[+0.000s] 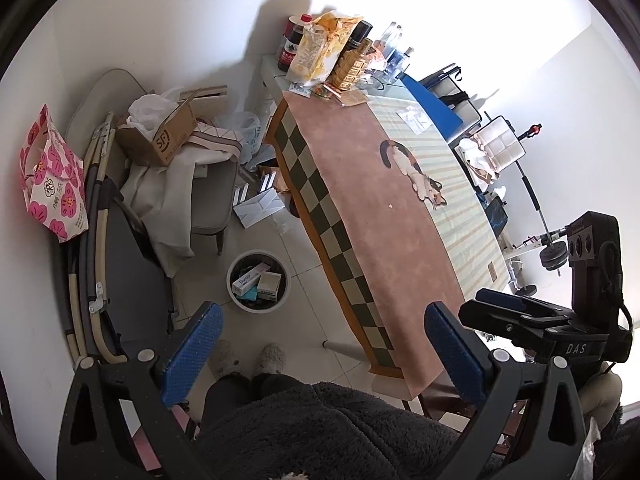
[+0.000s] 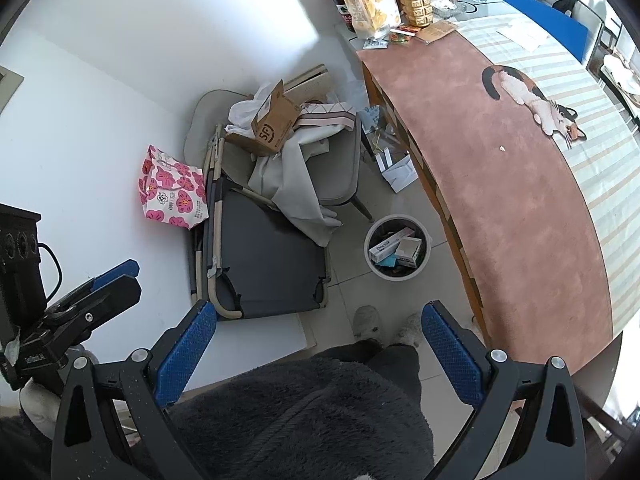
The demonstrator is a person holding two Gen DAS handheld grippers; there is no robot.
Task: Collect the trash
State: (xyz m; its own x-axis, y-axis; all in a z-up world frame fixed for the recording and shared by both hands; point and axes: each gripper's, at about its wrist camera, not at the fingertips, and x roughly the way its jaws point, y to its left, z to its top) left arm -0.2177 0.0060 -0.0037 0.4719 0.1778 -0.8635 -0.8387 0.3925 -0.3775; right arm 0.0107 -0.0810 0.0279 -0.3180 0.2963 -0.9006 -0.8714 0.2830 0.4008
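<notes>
Both grippers are waiting wide and empty, up by the person's fuzzy dark robe.
The left gripper [image 1: 320, 356] and right gripper [image 2: 318, 356] are hanging spread, holding nothing; the trash bin [image 1: 240, 304] (already holding boxes) is sitting on the floor beside the table [image 1: 400, 248], easy to drop things into.

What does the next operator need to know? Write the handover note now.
Left gripper: open, empty, held over the floor beside the table.
Right gripper: open, empty.
Trash bin: on the floor by the table's edge, already holding small cartons, including a Doctor-branded box.
Left: a small white scrap on the pink tablecloth near the cat picture. Folded white paper lies on the floor under the table; check whether it is trash.
</notes>
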